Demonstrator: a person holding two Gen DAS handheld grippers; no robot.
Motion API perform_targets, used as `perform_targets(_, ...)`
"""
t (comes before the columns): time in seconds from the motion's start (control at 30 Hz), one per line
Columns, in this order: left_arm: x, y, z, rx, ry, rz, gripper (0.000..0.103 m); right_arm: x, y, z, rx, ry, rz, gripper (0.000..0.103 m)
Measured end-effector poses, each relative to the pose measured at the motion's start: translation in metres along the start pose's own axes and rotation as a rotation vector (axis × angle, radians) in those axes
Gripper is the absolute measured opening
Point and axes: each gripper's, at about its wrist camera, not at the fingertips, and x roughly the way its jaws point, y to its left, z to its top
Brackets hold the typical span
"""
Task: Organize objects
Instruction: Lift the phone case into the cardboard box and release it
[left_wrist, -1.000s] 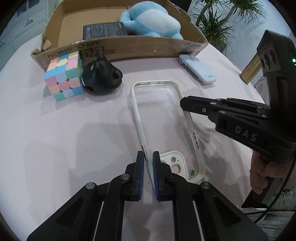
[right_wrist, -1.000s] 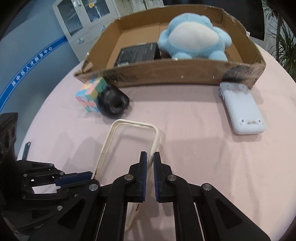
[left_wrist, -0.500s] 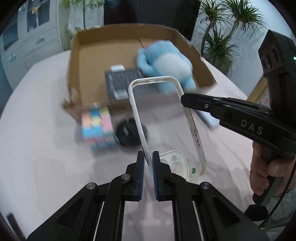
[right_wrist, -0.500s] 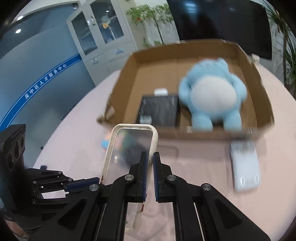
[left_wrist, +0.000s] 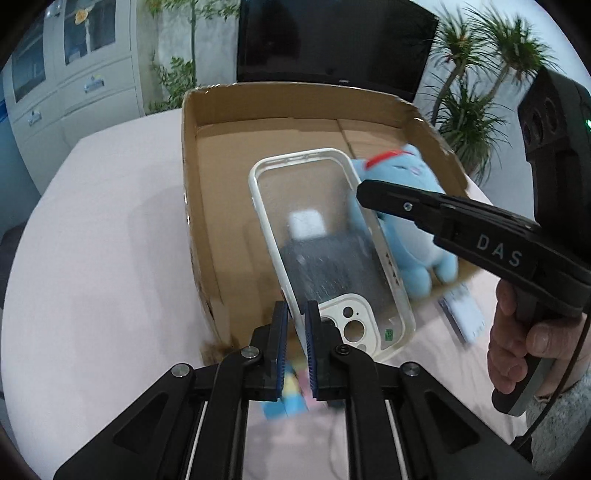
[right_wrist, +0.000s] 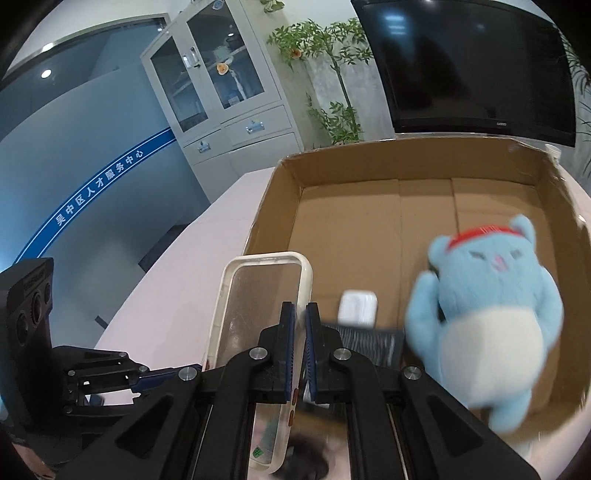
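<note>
I have the phone case (left_wrist: 325, 236) held up in the air between my two tools, above the near part of the cardboard box (left_wrist: 192, 177). Its long axis runs away from me, camera cutout at the near end, rounded top edge at the far end, tilted a little to the left in the left view. My left tool (left_wrist: 294, 325) pinches the case's left rim near the cutout, blue ribbed pads pressed against the thin edge. My right tool (right_wrist: 300, 350) pinches the opposite long rim, pads nearly together on it. The case is a clear, scuffed back panel framed by a cream, rubbery-looking bumper with rounded corners; a small green sticker sits near the cutout. Through the panel I see a dark flat box (left_wrist: 332, 258) and a small white rounded item (right_wrist: 357, 307) on the box floor, both blurred. The box is plain brown corrugated card with low walls and a frayed near corner. A soft blue plush (right_wrist: 487, 325) with a white belly and red cap lies in its right half. On the pink counter (left_wrist: 92, 258), right of the box, lies a pale flat device (left_wrist: 463, 314), and pastel cube colours (left_wrist: 288, 398) show under my left tool, too blurred to detail.
</note>
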Motion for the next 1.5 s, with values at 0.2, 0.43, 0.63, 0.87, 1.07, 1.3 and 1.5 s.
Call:
perform_targets(0.2,0.048,0.031,0.023,-0.063,0.063,-0.019,0.008,0.061,-0.024,0.024,0.056,0.074,-0.001,0.003)
perform_targets(0.43,0.079,0.046,0.016,-0.097,0.125,0.010,0.008,0.107,-0.033,0.027,0.083,0.135,-0.005,0.003)
perform_targets(0.63,0.084,0.048,0.020,-0.099,0.156,0.017,0.006,0.121,-0.032,0.027,0.079,0.170,-0.041,0.001)
perform_targets(0.87,0.050,0.037,0.011,-0.080,0.091,-0.017,0.062,0.066,-0.025,0.023,0.001,0.088,0.000,0.001)
perform_targets(1.07,-0.003,0.001,-0.028,0.020,0.014,-0.010,0.088,-0.002,-0.019,-0.022,-0.060,0.028,0.092,0.003)
perform_targets(1.3,-0.012,-0.016,-0.095,0.059,0.017,0.016,0.094,-0.044,-0.027,-0.120,-0.111,0.005,0.143,0.103)
perform_targets(1.5,-0.012,-0.019,-0.138,0.080,0.025,0.044,0.094,-0.021,-0.019,-0.175,-0.337,0.102,0.060,0.098)
